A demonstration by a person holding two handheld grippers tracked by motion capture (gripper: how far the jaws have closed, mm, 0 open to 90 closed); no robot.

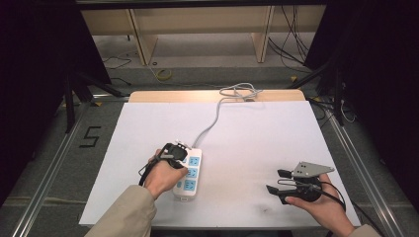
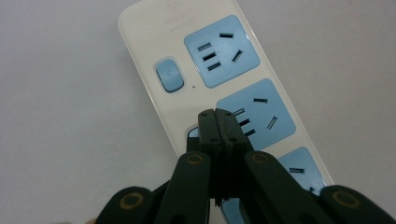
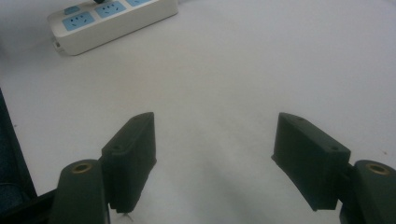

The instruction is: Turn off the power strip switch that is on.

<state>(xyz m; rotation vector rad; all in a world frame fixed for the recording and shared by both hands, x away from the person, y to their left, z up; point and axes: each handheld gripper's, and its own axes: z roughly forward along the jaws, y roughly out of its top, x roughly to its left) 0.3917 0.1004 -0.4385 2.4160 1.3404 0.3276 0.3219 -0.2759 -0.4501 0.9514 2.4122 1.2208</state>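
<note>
The left gripper (image 2: pixel 219 114), jaws clenched tight on nothing, pressed its tip down on a blue switch of the power strip (image 1: pixel 189 173) directly beneath, evidently to toggle it, while the right gripper (image 1: pixel 277 181) waited released, well apart.

The power strip (image 2: pixel 154 42) is showing a cream-white body with sky-blue socket panels and a blue switch (image 2: pixel 169 74). The white worktop (image 1: pixel 257 133) is looking plain, and both tools are appearing black.
</note>
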